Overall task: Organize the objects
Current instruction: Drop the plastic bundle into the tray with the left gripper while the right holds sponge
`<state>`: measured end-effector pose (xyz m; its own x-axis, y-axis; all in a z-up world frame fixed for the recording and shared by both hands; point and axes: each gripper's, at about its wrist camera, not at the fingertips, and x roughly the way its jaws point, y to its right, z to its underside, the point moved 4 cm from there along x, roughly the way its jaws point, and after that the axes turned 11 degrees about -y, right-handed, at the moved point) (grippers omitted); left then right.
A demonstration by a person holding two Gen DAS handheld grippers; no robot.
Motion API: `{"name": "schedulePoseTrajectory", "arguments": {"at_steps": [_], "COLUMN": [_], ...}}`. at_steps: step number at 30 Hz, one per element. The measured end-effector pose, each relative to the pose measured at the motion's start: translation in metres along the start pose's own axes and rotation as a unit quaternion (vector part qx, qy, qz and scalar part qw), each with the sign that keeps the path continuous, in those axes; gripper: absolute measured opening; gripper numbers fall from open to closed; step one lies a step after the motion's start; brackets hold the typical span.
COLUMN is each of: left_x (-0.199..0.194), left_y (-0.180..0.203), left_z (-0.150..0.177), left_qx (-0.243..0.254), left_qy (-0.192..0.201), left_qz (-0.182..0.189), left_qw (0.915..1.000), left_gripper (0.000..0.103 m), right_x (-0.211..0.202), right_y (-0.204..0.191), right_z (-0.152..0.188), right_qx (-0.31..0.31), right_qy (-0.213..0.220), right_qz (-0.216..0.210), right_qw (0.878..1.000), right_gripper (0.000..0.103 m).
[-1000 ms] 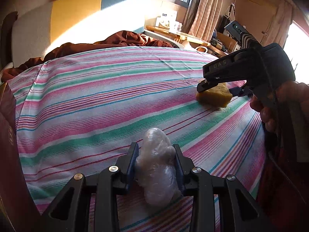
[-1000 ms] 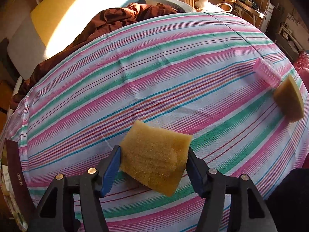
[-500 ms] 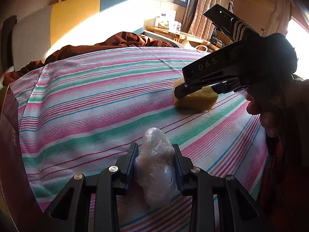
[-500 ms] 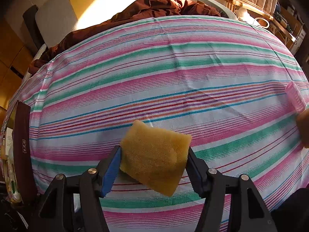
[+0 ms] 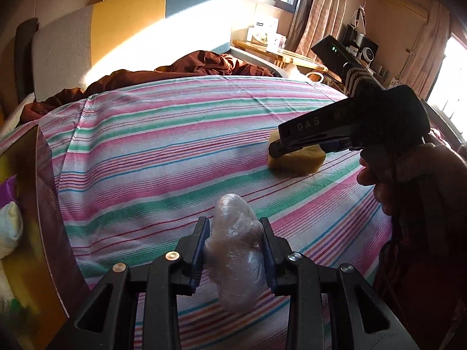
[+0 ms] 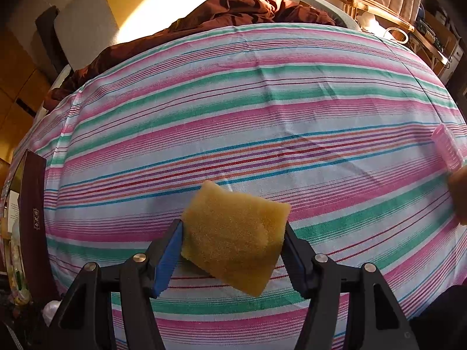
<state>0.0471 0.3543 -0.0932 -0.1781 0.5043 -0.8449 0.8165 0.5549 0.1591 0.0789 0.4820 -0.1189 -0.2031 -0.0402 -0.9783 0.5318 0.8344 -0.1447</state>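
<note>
My left gripper (image 5: 235, 230) is shut on a clear plastic-wrapped bundle (image 5: 235, 258), held just above the striped bedsheet (image 5: 151, 157). My right gripper (image 6: 232, 234) is shut on a yellow sponge (image 6: 233, 236), held over the sheet (image 6: 262, 102). In the left wrist view the right gripper (image 5: 294, 148) shows at the right with the sponge (image 5: 296, 160) low over the sheet. A pink ribbed roller (image 6: 446, 151) lies at the right edge, with a second sponge (image 6: 459, 192) partly cut off beside it.
An open dark-walled box (image 5: 43, 192) stands at the bed's left edge, holding a white item (image 5: 10, 227); it also shows in the right wrist view (image 6: 32, 213). A brown blanket (image 5: 181, 68) lies bunched at the headboard. A cluttered wooden bedside table (image 5: 280, 55) stands at the back right.
Both grippers have swung leftward while keeping their loads. The box at the left edge has come further into view, and the roller and second sponge have slid toward the right edge.
</note>
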Motion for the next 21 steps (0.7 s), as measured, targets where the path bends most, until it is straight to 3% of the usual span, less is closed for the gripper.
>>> {"name": "schedulePoseTrajectory", "arguments": {"at_steps": [10,21], "left_x": [-0.059,-0.095], "left_y": [-0.023,-0.081], "left_z": [-0.004,0.012], "left_qx": [-0.017,-0.08], "left_qy": [0.049,0.07], "left_qz": [-0.048,-0.09], "left_qw": [0.9975,0.9902], "left_gripper": [0.034,0.035], "right_x": [0.002,0.001], "right_y": [-0.002,-0.003], "right_z": [-0.002,0.001], "right_qx": [-0.001,-0.006], "right_qy": [0.0,0.001], "right_qz": [0.002,0.01], "right_qw": [1.0,1.0], "right_gripper": [0.065,0.065]}}
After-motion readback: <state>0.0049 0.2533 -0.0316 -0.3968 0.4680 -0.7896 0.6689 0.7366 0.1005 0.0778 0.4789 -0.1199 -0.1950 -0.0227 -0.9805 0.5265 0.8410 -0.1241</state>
